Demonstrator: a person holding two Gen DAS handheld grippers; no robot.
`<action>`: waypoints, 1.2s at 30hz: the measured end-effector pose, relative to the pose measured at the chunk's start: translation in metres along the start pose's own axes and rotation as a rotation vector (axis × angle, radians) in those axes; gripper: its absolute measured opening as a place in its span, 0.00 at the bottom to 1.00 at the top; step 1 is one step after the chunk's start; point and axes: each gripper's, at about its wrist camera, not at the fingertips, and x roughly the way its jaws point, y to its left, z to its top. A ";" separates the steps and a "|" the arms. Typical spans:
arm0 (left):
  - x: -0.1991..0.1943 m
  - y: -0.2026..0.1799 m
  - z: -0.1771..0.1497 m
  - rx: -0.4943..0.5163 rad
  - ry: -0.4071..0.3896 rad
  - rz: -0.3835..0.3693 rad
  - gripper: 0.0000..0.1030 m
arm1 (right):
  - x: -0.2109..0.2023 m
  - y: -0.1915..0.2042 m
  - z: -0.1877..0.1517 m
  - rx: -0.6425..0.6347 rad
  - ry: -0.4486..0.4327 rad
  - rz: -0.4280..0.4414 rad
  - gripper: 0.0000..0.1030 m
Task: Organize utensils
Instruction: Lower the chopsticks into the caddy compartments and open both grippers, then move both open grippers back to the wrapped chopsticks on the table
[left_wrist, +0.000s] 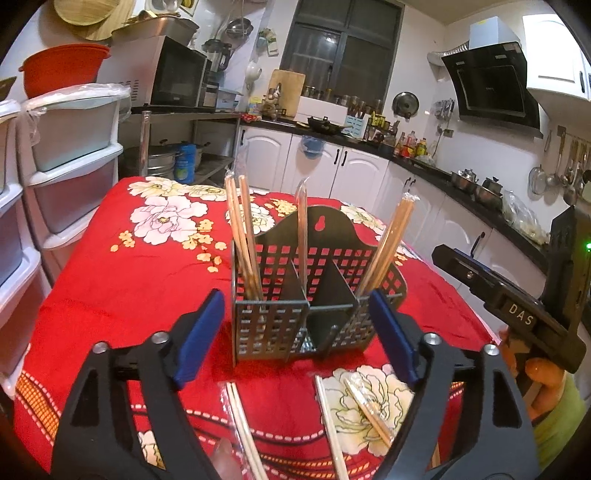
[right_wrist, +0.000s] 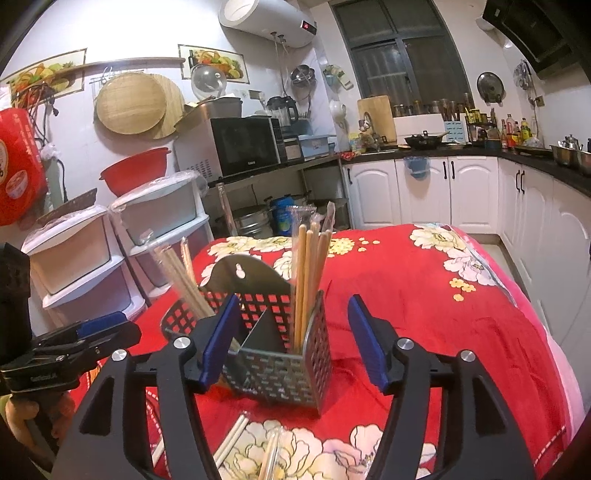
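Both grippers, left gripper (left_wrist: 297, 334) and right gripper (right_wrist: 293, 341), stand released and empty facing the perforated grey metal utensil caddy (left_wrist: 273, 325) on the red floral tabletop (left_wrist: 110, 280), while loose wrapped wooden chopsticks (left_wrist: 369, 413) lie below the jaws, long axes running away from them, nearer the left.

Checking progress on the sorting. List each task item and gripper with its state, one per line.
Left gripper: open, empty.
Right gripper: open, empty.
Utensil holder: upright on the tablecloth.
Chopsticks in holder: standing, leaning.
Wrapped chopsticks: lying flat on the cloth, unsorted.
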 end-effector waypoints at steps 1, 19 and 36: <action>-0.002 0.000 -0.002 -0.001 0.001 0.001 0.77 | -0.002 0.001 -0.002 -0.003 0.002 0.001 0.59; -0.019 0.004 -0.032 0.012 0.035 0.066 0.89 | -0.027 0.009 -0.041 -0.050 0.086 0.014 0.65; -0.019 0.017 -0.062 0.006 0.110 0.112 0.89 | -0.021 0.024 -0.072 -0.095 0.195 0.033 0.66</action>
